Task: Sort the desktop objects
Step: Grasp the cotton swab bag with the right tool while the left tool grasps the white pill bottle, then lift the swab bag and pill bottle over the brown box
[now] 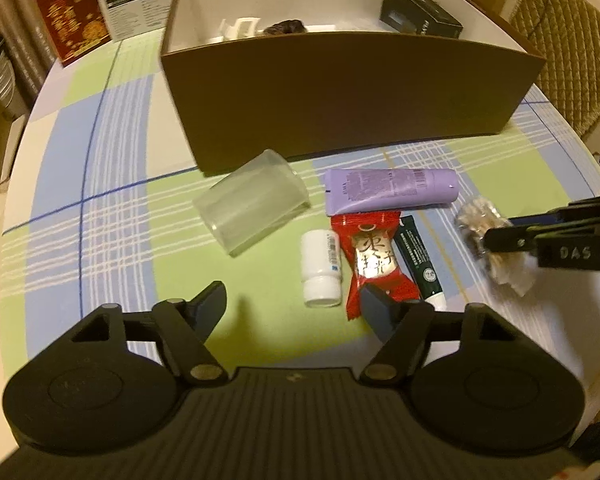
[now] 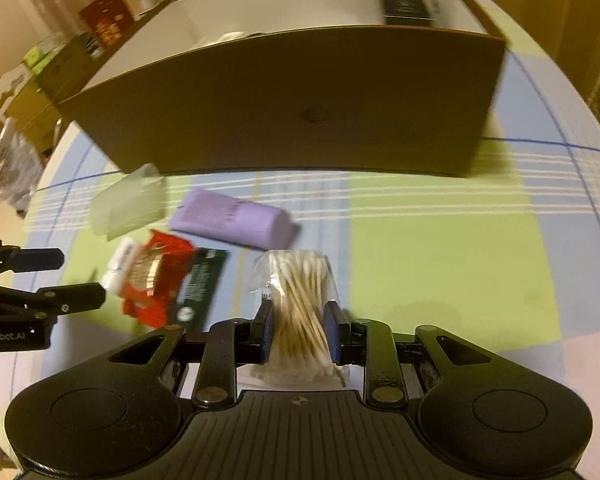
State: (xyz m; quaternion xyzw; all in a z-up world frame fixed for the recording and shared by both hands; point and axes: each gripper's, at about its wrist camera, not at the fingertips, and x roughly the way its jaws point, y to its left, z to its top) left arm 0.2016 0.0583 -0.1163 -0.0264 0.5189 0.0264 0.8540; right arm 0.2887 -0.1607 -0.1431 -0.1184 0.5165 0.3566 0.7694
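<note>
Table (image 1: 112, 168): plaid cloth in green, blue and white; its left edge curves off in the left wrist view, and its right edge runs beside a quilted chair (image 1: 568, 52).
Box (image 1: 340, 100): big brown open-top box with white inner walls, standing at the far side; its near wall rises just behind the loose items. Inside lie a black carton (image 1: 420, 16), something white and something dark, too small to tell.
Open room: a wide bare stretch of cloth lies right of the swab bag in the right wrist view; another bare stretch lies left of the cup.
Cup (image 1: 252, 204): clear plastic, on its side, its base near the box's corner.
Purple tube (image 1: 392, 190): lying flat just before the box wall.
Red packet (image 1: 376, 264): between the white bottle (image 1: 320, 268) and the green tube (image 1: 420, 264), all close together, the packet's top touching the purple tube.
Swab bag (image 2: 300, 304): clear bag of cotton swabs, right of the pile.
Right gripper (image 2: 299, 330): fingers clenched on the swab bag's middle.
Left gripper (image 1: 292, 312): fingers spread wide, released, over the cloth near the white bottle and red packet.
</note>
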